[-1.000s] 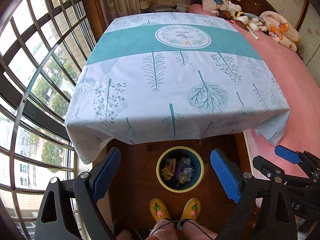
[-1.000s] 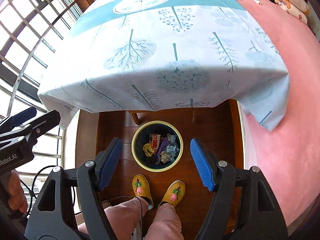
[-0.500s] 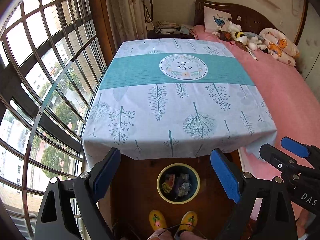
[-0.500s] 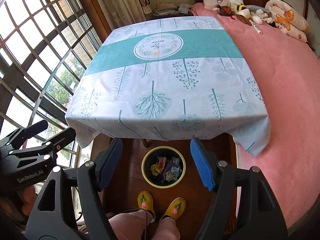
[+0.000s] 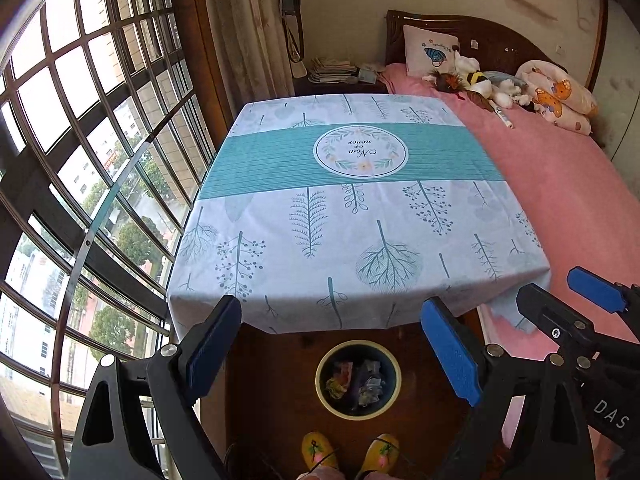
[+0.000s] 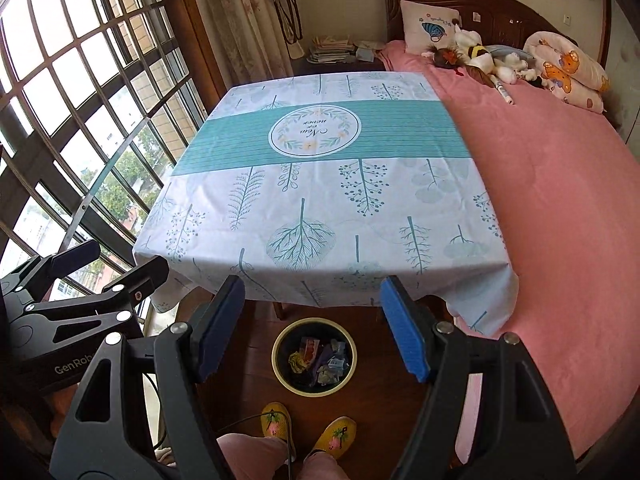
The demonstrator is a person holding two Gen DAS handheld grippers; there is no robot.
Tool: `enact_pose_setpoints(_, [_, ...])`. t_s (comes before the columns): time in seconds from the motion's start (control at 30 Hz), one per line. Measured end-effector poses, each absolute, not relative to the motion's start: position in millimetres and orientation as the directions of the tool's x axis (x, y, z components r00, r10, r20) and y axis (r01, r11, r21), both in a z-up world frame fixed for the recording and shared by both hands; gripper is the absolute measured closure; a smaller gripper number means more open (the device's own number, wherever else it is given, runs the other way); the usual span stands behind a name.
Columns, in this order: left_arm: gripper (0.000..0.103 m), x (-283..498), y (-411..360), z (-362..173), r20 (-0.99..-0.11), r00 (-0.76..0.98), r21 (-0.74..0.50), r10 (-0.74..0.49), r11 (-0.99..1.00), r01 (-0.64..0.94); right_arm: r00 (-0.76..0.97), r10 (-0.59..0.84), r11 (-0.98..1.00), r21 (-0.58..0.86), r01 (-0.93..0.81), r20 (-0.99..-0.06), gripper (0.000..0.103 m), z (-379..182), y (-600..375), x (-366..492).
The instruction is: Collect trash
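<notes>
A round bin [image 5: 394, 394] with a yellow rim stands on the wooden floor below the table's near edge, holding several crumpled wrappers [image 5: 356, 380]. It also shows in the right wrist view [image 6: 280, 364] with its wrappers [image 6: 320, 360]. My left gripper [image 5: 332, 348] is open and empty, high above the bin. My right gripper [image 6: 312, 330] is open and empty too, beside the left one. The table [image 5: 348, 216] carries a white and teal tablecloth with nothing on it.
A bed with a pink cover [image 5: 560, 184] lies right of the table, with a pillow and soft toys [image 5: 480, 80] at its head. Barred windows [image 5: 80, 160] run along the left. My yellow slippers [image 6: 308, 428] stand on the floor by the bin.
Both grippers have risen and tilted up from the bin. The bin now looks smaller and lower, and the whole tabletop and far wall have come into view.
</notes>
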State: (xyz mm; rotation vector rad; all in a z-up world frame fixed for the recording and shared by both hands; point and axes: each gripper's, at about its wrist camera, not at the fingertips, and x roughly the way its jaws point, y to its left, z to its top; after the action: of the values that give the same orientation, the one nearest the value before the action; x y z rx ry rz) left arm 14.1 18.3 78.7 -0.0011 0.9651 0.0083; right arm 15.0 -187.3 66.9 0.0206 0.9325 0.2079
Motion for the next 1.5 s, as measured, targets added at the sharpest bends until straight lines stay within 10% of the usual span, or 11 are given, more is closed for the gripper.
enact_pose_setpoints(1.5, [0.011,20,22,63,-0.843,0.538,0.005,0.018,1.0,-0.025,0.559,0.199,0.978,0.123,-0.17,-0.805,0.035,48,-187,25])
